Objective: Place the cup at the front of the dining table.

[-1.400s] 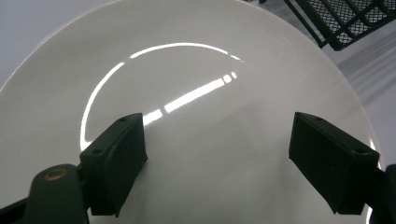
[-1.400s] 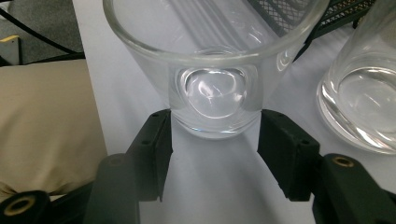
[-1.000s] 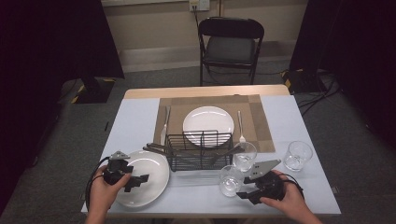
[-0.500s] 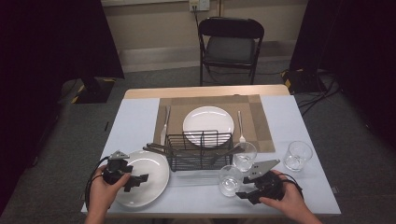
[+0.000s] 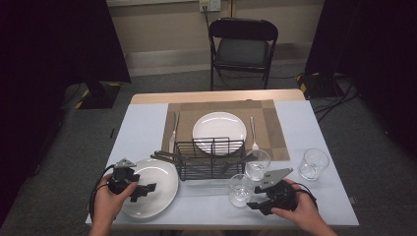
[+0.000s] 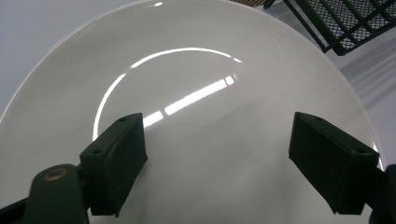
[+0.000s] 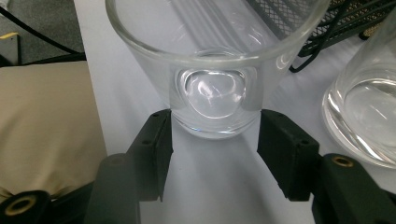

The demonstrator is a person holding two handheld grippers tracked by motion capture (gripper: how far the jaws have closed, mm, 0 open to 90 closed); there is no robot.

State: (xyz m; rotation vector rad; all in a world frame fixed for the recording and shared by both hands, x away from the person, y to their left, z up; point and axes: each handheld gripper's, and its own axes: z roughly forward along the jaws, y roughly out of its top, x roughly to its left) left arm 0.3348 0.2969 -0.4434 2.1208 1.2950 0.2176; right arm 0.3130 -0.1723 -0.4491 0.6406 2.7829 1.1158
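My L gripper (image 6: 233,158) hangs wide open over round white plate (image 6: 196,93), R gripper (image 7: 215,144) jaws open, flanking clear glass tumbler (image 7: 215,60) base.

Staged recording room, not a home: black curtains (image 5: 59,44) flank a lone table (image 5: 147,123); folding chair (image 5: 243,49), wall socket (image 5: 210,5), floor cables (image 5: 339,96), grey carpet (image 5: 74,157).
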